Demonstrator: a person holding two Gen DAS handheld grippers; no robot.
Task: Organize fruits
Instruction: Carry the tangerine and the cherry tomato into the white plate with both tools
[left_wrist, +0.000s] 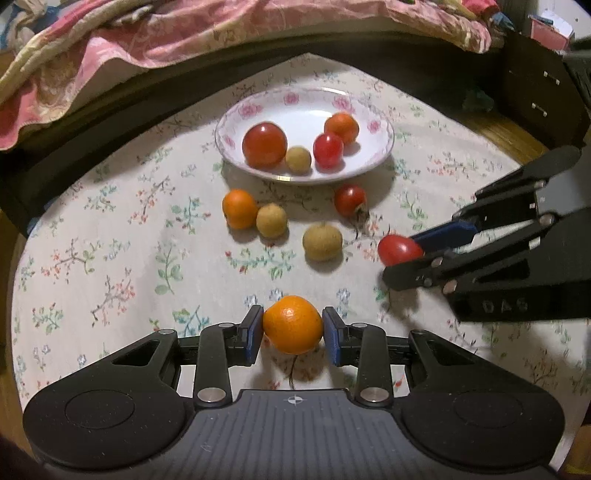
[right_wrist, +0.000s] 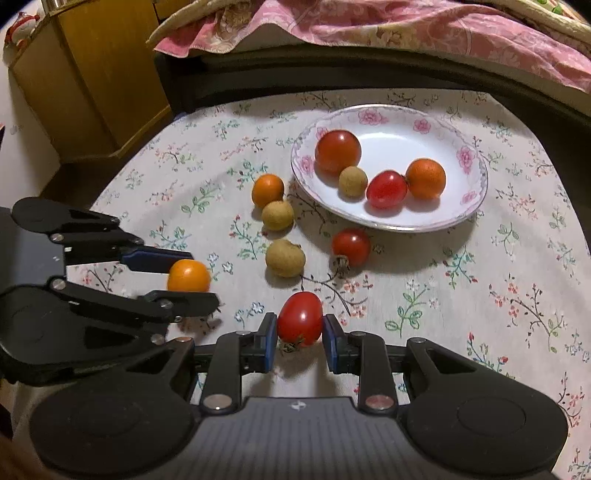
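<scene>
**A:** What do I hold right now?

**B:** The left gripper (left_wrist: 293, 326) has its fingers closed on an orange (left_wrist: 292, 324), near edge of the tabletop (left_wrist: 110, 240). The right gripper (right_wrist: 300, 328) has its fingers closed on a red tomato (right_wrist: 299, 320), its long axis running away from me, the stem end down near the cloth.

**A:** And where does the plate (left_wrist: 306, 101) lie from each?

**B:** Far and straight ahead of my left fingers; from the right ones it is far and off to the right. I judge the left the more direct run, though loose fruit lies between: an orange and two tan fruits, plus a red tomato with a stem.

**A:** So that is the relation I steer by?

**B:** Yes. I would carry over that loose row, not through it, and aim for the bare far side of the plate, since four fruits crowd its near half.

**A:** What does one view give me that the other does not?

**B:** The right view shows the left gripper side-on with the orange between its fingers; whether it is off the cloth I cannot tell.
</scene>
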